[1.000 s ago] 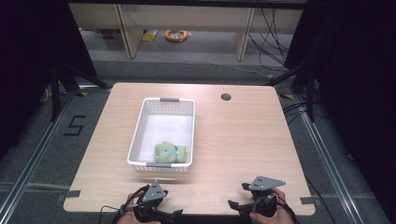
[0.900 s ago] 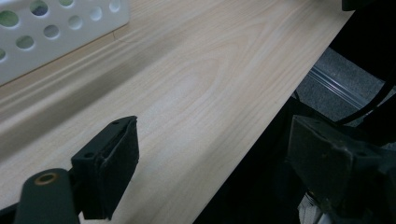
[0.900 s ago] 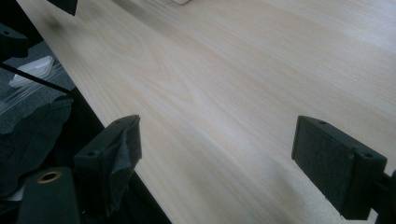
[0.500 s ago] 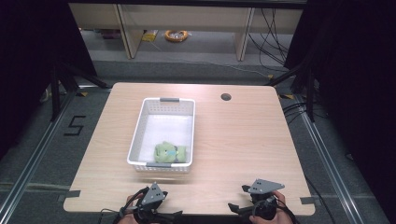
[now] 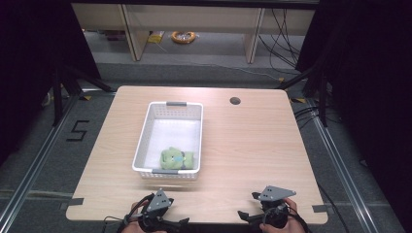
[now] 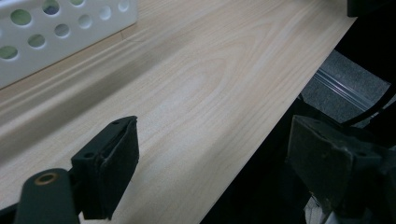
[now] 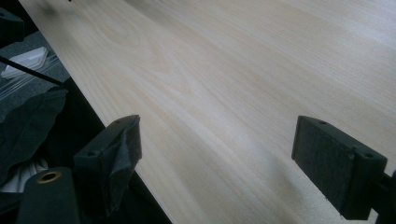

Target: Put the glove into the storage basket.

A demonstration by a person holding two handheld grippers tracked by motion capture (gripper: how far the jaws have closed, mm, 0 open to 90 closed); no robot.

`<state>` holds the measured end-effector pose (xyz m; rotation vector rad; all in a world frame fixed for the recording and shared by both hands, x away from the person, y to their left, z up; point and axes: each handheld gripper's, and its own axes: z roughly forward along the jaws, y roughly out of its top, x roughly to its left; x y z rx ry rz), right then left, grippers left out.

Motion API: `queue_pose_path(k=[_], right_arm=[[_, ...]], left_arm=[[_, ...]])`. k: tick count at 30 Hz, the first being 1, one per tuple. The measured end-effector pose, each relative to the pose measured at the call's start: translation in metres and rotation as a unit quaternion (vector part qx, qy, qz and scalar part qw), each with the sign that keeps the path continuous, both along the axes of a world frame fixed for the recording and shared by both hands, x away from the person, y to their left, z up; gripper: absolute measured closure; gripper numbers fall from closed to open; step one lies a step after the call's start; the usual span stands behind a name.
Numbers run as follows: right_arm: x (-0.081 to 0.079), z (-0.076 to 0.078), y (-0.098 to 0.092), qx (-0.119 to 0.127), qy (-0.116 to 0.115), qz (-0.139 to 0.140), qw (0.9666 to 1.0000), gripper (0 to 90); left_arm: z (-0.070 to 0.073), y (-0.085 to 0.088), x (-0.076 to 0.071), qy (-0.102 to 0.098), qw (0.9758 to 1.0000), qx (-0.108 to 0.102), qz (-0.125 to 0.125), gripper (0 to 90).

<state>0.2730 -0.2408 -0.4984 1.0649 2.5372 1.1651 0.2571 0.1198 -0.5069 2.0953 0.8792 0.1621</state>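
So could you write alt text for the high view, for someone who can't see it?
A white basket sits on a wooden table with a green plush toy in its near end. At the table's near edge a person's hands hold the left gripper and right gripper, both apart from the basket.

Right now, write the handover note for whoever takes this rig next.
Left tool: open, empty, at the table's near edge, short of the basket.
Right tool: open, empty, over bare wood at the near right edge.
Green plush toy: lies in the near end of the white basket, which stands left of the table's middle.
Done: toy is in the basket.
Left: nothing held; both tools are idle.
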Motion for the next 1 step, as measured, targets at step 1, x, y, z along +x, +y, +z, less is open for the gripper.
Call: queue_pose_path(k=[1], right_arm=[[0.0006,-0.0002,-0.0005,-0.002,-0.006,0.001,1.0000,16.7]], left_arm=[[0.0000,0.0000,0.0001,0.000,1.0000,0.000,0.000,16.1]])
